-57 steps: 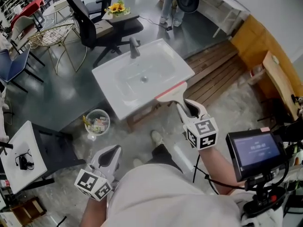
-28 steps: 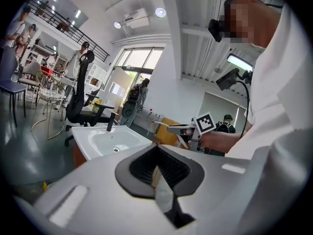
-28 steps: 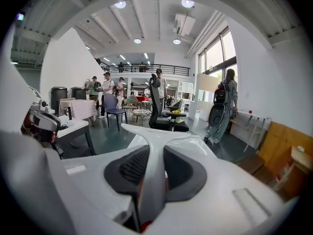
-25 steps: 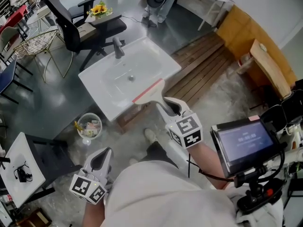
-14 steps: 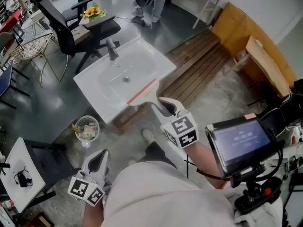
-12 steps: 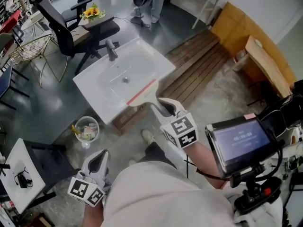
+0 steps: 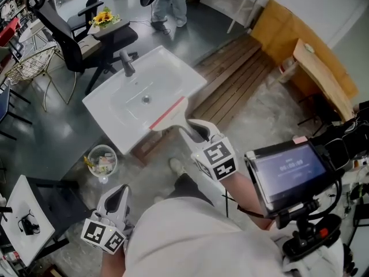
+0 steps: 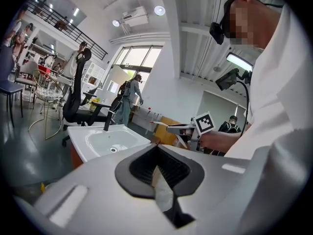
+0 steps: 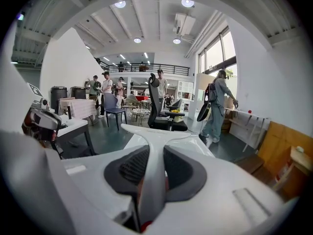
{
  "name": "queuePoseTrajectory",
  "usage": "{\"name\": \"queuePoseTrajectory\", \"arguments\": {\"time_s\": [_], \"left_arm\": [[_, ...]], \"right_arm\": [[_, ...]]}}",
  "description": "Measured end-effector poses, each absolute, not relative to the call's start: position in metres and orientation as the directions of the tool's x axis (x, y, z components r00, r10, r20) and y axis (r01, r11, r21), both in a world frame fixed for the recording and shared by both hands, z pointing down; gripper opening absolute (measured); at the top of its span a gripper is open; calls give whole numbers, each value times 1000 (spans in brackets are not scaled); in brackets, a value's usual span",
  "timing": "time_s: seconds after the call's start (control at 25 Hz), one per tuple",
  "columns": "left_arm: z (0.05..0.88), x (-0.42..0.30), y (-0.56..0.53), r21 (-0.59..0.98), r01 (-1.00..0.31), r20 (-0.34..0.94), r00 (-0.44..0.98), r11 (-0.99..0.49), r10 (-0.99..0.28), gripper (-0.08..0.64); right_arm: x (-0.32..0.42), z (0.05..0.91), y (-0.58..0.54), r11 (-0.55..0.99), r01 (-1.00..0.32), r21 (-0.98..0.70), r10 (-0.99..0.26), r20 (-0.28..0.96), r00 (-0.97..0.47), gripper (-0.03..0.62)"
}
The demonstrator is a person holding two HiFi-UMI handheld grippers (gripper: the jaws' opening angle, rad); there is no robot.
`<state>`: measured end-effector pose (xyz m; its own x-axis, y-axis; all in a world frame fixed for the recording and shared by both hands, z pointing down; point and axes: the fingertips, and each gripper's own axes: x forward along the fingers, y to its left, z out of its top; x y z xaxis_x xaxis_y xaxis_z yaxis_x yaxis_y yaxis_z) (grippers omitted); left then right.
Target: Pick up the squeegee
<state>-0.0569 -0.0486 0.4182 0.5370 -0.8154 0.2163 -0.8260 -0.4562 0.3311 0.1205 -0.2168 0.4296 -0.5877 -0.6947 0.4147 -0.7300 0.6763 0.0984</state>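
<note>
**Head view with both gripper views: squeegee in hand at the sink.** The right gripper [image 7: 193, 133] holds the squeegee [image 7: 169, 113] by its white handle. Its fingers [image 7: 202, 129] are clamped on the sides of the handle, which keeps them fairly wide apart. The handle runs out between them to the red-edged blade. The blade hangs over the near right corner of the white sink [image 7: 109, 126], seemingly just above the rim; whether it brushes the rim cannot be told. The left gripper [image 7: 120, 191] sits low at the near left, well apart from the sink, with its fingers together and nothing between them.

**Step in hand (judged).** The grasp is made and only the lift clear of the sink is left to finish.
- Keep the grip steady on the handle so that the long blade does not swing.
- Hold the blade roughly level.
- Raise it straight up before carrying it anywhere, so that its far end clears the sink's rim and the faucet [image 7: 126, 63].
- The left gripper has no part in this and is best kept where it is.

**Compared with the earliest frame.** The squeegee was already in the right gripper at this same corner of the sink, and the left gripper hung low and closed as now. The change is mainly one of framing. Sink, squeegee and both grippers lie further left in the picture by about the same amount. This suggests that the head turned and the tool itself barely moved.
</note>
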Motion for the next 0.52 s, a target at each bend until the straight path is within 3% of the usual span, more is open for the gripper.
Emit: {"name": "queuePoseTrajectory", "arguments": {"time_s": [0.52], "left_arm": [[412,-67,-51,344,-815,222,552,-465,-804,8]], "right_arm": [[115,424,-216,659,-745,102,-706,426,-566,97]]}}
